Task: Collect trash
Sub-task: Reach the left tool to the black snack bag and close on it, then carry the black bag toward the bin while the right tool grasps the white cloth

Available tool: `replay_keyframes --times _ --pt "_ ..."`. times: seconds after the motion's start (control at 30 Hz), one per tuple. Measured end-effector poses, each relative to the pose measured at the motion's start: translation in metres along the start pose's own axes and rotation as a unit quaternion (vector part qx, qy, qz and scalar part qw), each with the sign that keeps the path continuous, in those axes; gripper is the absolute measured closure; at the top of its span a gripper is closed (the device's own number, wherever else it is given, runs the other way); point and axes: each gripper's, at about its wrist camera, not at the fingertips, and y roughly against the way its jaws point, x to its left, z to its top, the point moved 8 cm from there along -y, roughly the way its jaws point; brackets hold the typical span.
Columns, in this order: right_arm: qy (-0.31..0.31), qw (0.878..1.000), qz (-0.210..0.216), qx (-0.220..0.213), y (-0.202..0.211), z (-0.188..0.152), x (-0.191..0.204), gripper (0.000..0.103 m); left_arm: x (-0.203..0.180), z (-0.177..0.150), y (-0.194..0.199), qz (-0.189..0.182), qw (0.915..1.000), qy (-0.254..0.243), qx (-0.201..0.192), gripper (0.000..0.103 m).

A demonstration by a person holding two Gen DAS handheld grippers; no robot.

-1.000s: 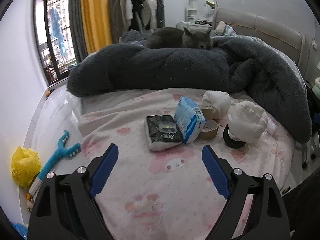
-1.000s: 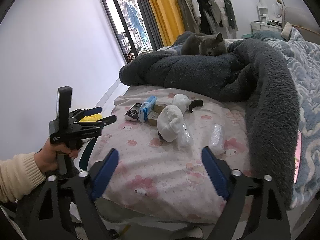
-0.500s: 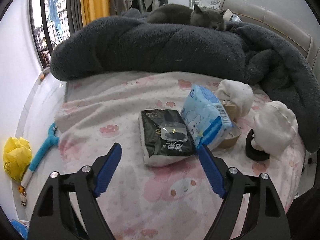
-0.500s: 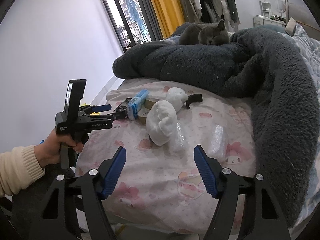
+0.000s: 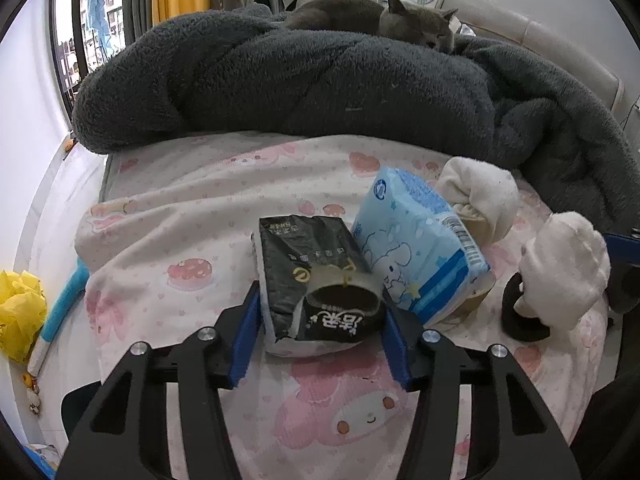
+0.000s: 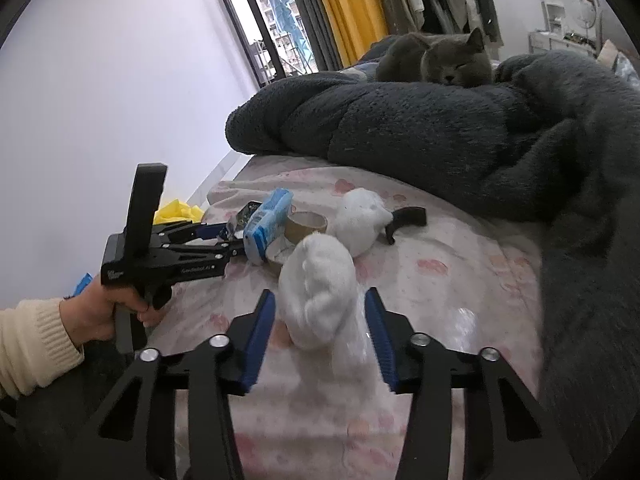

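Observation:
A black tissue pack (image 5: 316, 276) lies on the pink-print bedsheet (image 5: 180, 216). My left gripper (image 5: 320, 308) is closing on it; both blue pads touch its sides and its top has buckled up. A blue tissue pack (image 5: 420, 252) leans against it on the right. In the right wrist view a white fluffy wad (image 6: 320, 300) with clear plastic wrap (image 6: 352, 344) beside it sits between the pads of my right gripper (image 6: 319, 296). Those jaws are closing, with a thin gap still showing on the left side. My left gripper (image 6: 224, 240) and the hand holding it (image 6: 100, 312) show there too.
A second white wad (image 6: 360, 216), a brown tape roll (image 6: 306, 224) and a black strap (image 6: 404, 218) lie further back. A dark grey blanket (image 5: 300, 80) with a grey cat (image 5: 380, 16) on it fills the far bed. On the floor at left are a yellow bag (image 5: 20, 312) and a blue stick (image 5: 64, 300).
Both grippers moved forward and down toward the bed while their jaws narrowed. The left came around the black tissue pack, which has buckled; the right came around the white wad.

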Motion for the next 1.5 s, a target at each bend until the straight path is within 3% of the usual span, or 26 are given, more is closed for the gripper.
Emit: replay_keyframes --times 0.3,0.43,0.53,0.97,1.5 --pt "0.004 1.0 -0.018 0.015 -0.018 0.004 0.0 0.067 0.012 0.007 0.023 -0.007 0.9992 0.024 -0.03 0.048" --pt "0.022 0.999 -0.021 0.017 -0.021 0.008 0.012 0.086 0.023 0.009 0.034 -0.003 0.9986 0.038 -0.037 0.048" --pt "0.038 0.998 -0.039 0.016 -0.022 0.012 0.018 0.09 0.031 0.007 0.041 0.006 0.9982 0.043 -0.041 0.048" --pt "0.025 0.995 -0.058 -0.071 -0.002 0.067 0.049 0.09 0.08 -0.012 0.063 0.033 0.996 0.073 -0.04 0.048" --pt "0.059 0.996 0.011 -0.068 -0.056 0.099 0.158 0.09 0.177 -0.076 0.082 0.095 0.9864 0.134 -0.002 0.048"
